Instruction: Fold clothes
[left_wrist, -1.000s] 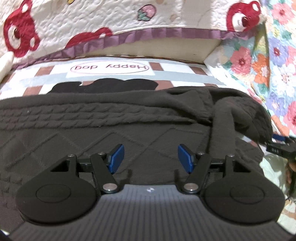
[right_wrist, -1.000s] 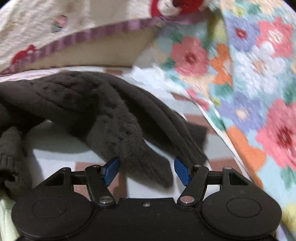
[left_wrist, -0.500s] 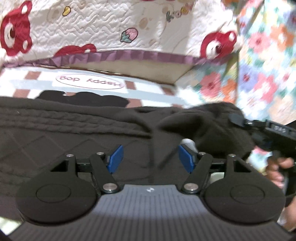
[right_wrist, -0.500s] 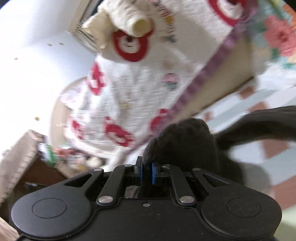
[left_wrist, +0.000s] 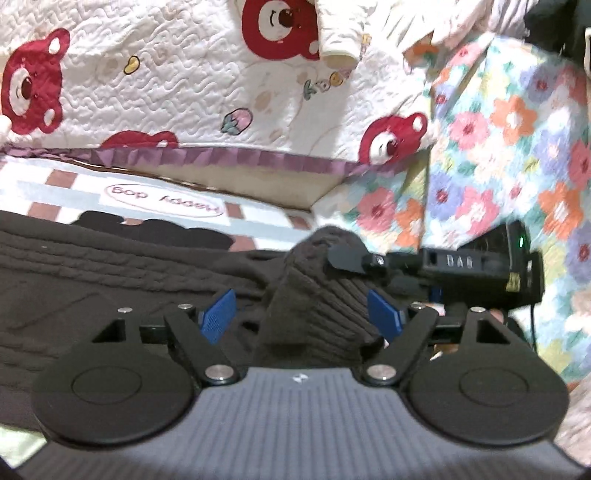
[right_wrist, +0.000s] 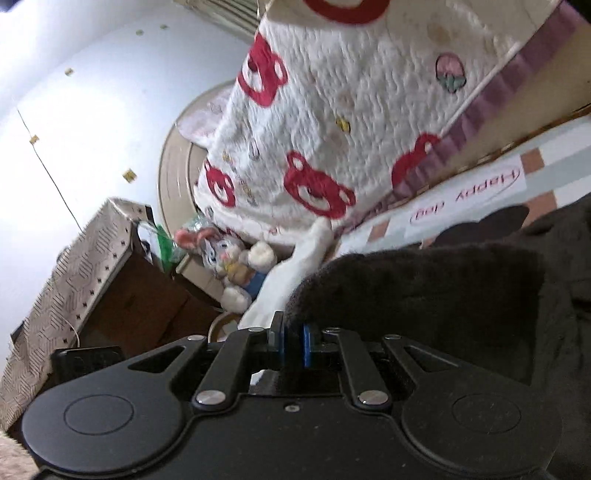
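Sweater (left_wrist: 110, 280) sleeve (left_wrist: 317, 314) pinched by right gripper (right_wrist: 291, 347), between spread left gripper (left_wrist: 301, 317) fingers, bear quilt (left_wrist: 184, 85) behind

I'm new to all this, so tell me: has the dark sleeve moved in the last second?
Yes. The sleeve, pinched in the right tool, has been lifted off the mat and carried left over the sweater, now ahead of the "Happy dog" label.

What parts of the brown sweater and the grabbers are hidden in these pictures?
- Left wrist view: the near part of the dark brown sweater lies behind the open left gripper; its left side runs off the frame.
- Left wrist view: the right gripper has its fingertips buried in the sleeve.
- Right wrist view: the sleeve end between the shut pads is hidden; the bear quilt is blurred.
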